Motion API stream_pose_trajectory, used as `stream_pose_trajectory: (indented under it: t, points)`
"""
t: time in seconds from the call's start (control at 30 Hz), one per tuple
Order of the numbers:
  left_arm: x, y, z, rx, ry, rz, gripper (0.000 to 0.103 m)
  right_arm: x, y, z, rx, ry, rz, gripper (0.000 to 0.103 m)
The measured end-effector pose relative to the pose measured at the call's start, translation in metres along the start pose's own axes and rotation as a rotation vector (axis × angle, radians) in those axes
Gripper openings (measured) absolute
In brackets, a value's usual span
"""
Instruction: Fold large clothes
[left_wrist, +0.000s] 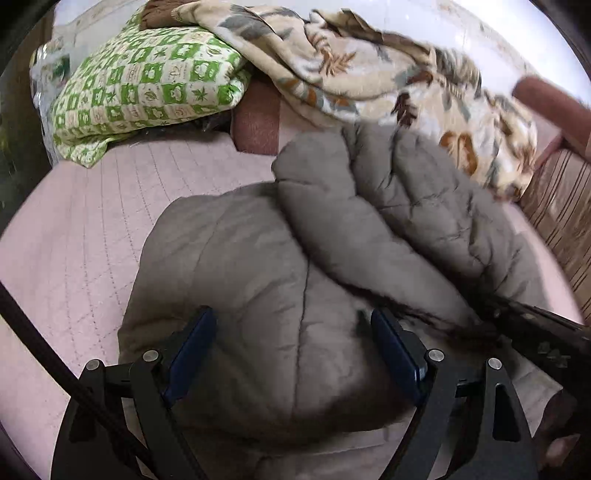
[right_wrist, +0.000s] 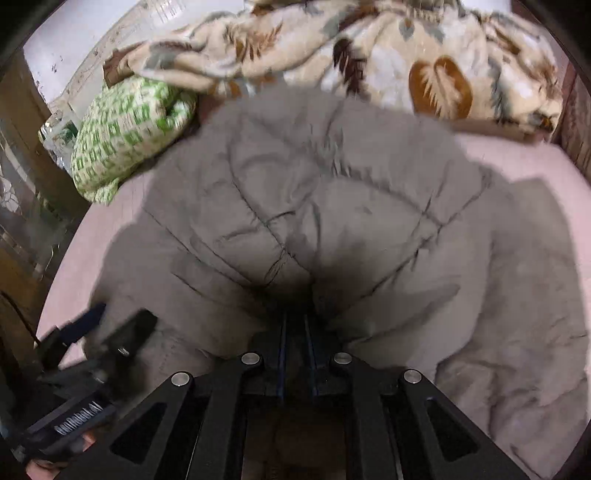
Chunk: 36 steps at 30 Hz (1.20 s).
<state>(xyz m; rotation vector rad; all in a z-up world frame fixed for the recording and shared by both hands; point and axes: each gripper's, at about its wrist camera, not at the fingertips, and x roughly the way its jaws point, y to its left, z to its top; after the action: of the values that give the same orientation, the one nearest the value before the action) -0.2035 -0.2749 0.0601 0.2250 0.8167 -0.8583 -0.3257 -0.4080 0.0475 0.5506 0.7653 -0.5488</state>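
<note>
A large grey padded jacket (left_wrist: 295, 258) lies crumpled on the pink quilted bed cover (left_wrist: 85, 229). My left gripper (left_wrist: 293, 325) hangs open just above the jacket's near part, its blue pads (left_wrist: 195, 343) wide apart with grey fabric below and between them. My right gripper (right_wrist: 295, 317) is shut on a pinch of the jacket (right_wrist: 317, 192), and folds of fabric radiate from its tips. The right gripper shows as a dark blurred shape (left_wrist: 539, 332) at the right of the left wrist view. The left gripper (right_wrist: 92, 321) shows at the lower left of the right wrist view.
A green and white checked pillow (left_wrist: 147, 77) lies at the far left of the bed. A cream blanket with a leaf print (right_wrist: 406, 62) is heaped along the far side, just beyond the jacket. A striped wooden edge (left_wrist: 565, 210) borders the bed on the right.
</note>
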Motion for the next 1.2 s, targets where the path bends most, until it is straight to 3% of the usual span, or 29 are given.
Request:
stream_pose_trajectory:
  t: [0.1,0.17,0.3,0.37,0.4,0.47,0.57,0.6,0.7,0.83,1.03,1.2]
  points:
    - [-0.011,0.012,0.006,-0.067,-0.048,-0.008,0.085,-0.028,0.025,0.009,-0.084,-0.113,0.043,0.011]
    - [-0.015,0.022,0.009,-0.102,-0.07,0.025,0.085,-0.031,0.043,0.011,-0.142,-0.137,0.052,0.016]
    - [-0.01,0.035,0.01,-0.141,-0.043,0.066,0.085,0.007,0.053,0.007,-0.134,-0.04,0.112,0.021]
    - [0.001,0.034,0.008,-0.125,0.011,0.082,0.085,0.035,0.051,-0.003,-0.136,0.068,0.127,0.021]
    - [0.009,0.031,0.006,-0.093,0.046,0.097,0.085,0.037,0.05,-0.006,-0.132,0.075,0.13,0.021]
    - [0.01,0.023,0.003,-0.057,0.034,0.125,0.085,0.029,0.044,-0.007,-0.109,0.06,0.156,0.021]
    - [-0.002,0.022,0.007,-0.07,-0.004,0.065,0.085,-0.007,0.024,0.007,-0.046,-0.041,0.211,0.022]
    - [-0.005,0.023,0.008,-0.077,-0.021,0.059,0.085,-0.022,0.018,0.013,-0.05,-0.083,0.203,0.026]
    - [-0.011,0.02,0.009,-0.067,-0.059,0.052,0.085,-0.05,0.002,0.026,-0.104,-0.168,0.039,0.035]
    - [0.003,0.01,0.005,-0.041,-0.005,0.027,0.085,-0.049,-0.035,0.027,-0.11,-0.146,-0.123,0.036]
    - [0.02,-0.003,-0.005,0.037,0.036,0.096,0.089,0.002,-0.061,-0.007,-0.069,0.002,-0.115,0.036]
    - [0.006,0.001,-0.003,0.002,0.008,0.039,0.089,-0.018,-0.047,-0.001,-0.1,-0.034,-0.139,0.036]
